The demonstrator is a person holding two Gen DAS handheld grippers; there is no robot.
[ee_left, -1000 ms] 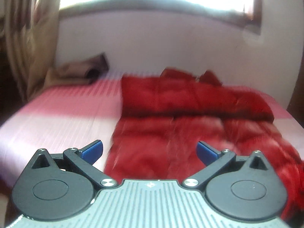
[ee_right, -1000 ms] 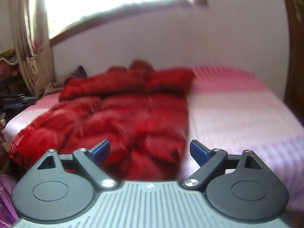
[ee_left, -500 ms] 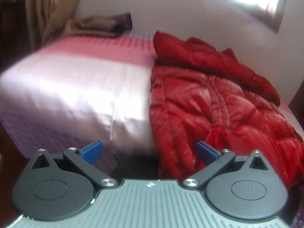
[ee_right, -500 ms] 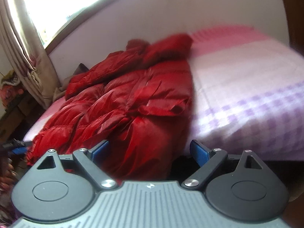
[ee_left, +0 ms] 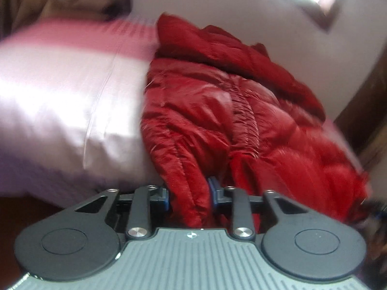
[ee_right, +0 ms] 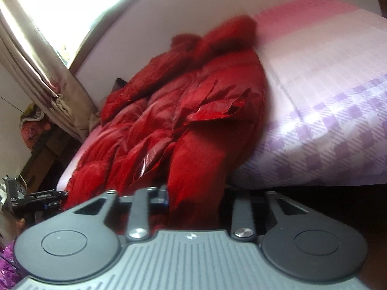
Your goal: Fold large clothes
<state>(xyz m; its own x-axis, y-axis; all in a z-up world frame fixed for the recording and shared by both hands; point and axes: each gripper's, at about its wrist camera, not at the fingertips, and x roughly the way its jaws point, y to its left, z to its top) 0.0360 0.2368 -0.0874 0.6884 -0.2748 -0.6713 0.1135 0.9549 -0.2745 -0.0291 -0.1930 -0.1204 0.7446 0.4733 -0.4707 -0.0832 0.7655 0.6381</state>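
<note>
A large red puffer jacket (ee_left: 217, 111) lies spread on a bed, its hem hanging over the near edge. It also shows in the right wrist view (ee_right: 188, 111). My left gripper (ee_left: 188, 195) is shut on the left part of the hanging hem, blue pads pressing the fabric from both sides. My right gripper (ee_right: 193, 198) is shut on the right part of the hem; red fabric fills the gap and hides its right pad. The left gripper (ee_right: 31, 198) shows at the far left of the right wrist view.
The bed (ee_left: 60, 101) has a pink and lilac checked sheet (ee_right: 333, 120) and stands against a white wall under a window. A brown cloth (ee_left: 96, 2) lies at the far left corner. Curtains (ee_right: 36, 55) hang at the left. Dark wood (ee_left: 367, 101) stands at the right.
Both grippers dropped to the bed's near edge, moved onto the jacket hem and closed on it. They were wide open and empty half a second ago.
</note>
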